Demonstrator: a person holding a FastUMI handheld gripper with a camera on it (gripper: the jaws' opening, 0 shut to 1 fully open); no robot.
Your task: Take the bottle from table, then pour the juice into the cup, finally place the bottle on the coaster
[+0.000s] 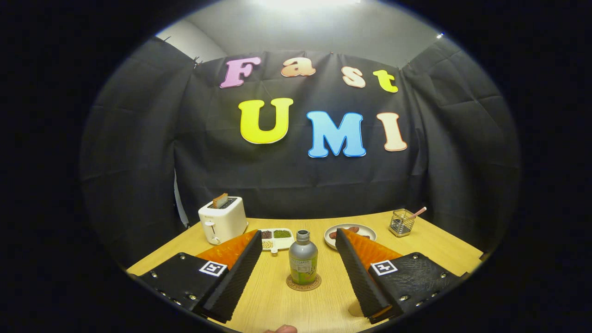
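Note:
A small bottle [303,260] with a grey cap and a green label stands upright on a round cork coaster [303,283] on the wooden table [434,245]. It stands in the gap between my two fingers, touching neither. My gripper [296,240] is open wide, with one fingertip on each side of the bottle's neck and clear space on both sides. I see no cup from here.
At the back left stands a white toaster [223,219] with a slice of bread in it. A divided white dish [276,238] with beans lies behind the bottle. Farther right are a plate [350,232] with food and a wire holder [401,222] with a stick.

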